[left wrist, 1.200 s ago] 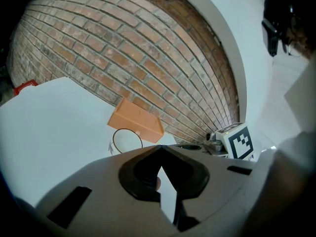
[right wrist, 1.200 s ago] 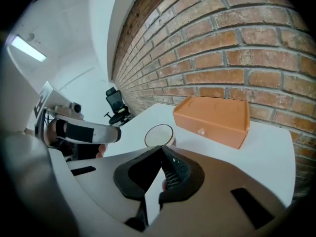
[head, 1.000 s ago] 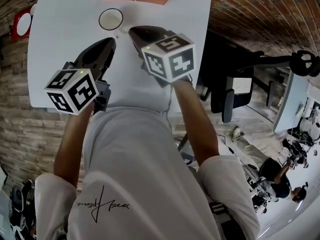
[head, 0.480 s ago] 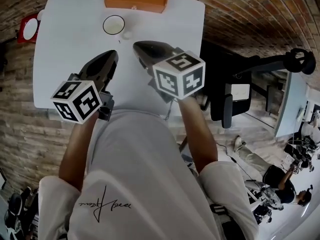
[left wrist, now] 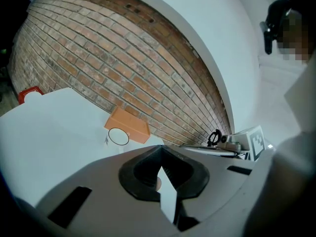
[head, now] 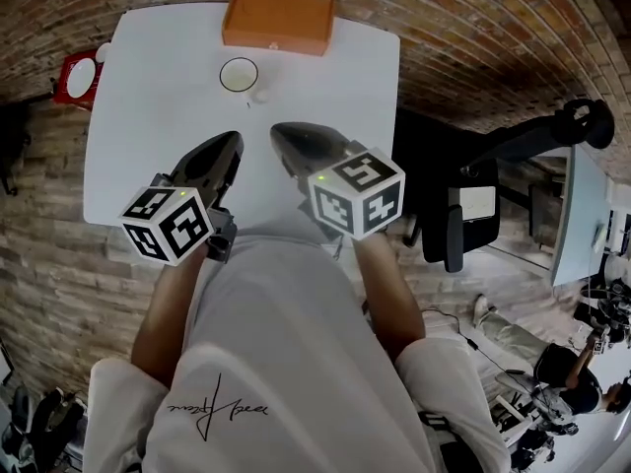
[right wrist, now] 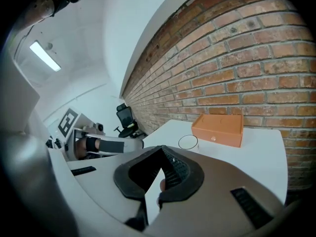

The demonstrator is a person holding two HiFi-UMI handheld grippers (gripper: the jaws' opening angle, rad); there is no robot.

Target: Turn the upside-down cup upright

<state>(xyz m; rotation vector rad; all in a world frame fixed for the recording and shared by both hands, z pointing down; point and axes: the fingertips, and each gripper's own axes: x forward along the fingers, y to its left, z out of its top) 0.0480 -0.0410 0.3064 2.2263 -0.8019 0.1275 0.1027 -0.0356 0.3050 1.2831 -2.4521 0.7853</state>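
Note:
A white cup (head: pixel 239 74) with a dark rim stands on the white table (head: pixel 148 116), just in front of an orange box (head: pixel 277 20). From above it shows as a ring, and I cannot tell which end is up. It appears again as a thin dark ring in the left gripper view, cup (left wrist: pixel 118 136), and in the right gripper view, cup (right wrist: pixel 188 142). My left gripper (head: pixel 229 142) and right gripper (head: pixel 279 132) hover side by side over the table's near half, well short of the cup. Both have their jaws together and hold nothing.
A small pale object (head: pixel 259 95) lies beside the cup. A red stand with a white disc (head: pixel 79 77) sits off the table's left edge. A black office chair (head: pixel 463 205) stands to the right. The floor is brick.
Both grippers have drawn back toward the table's near edge, away from the cup. The head view has shifted and now takes in the whole table.

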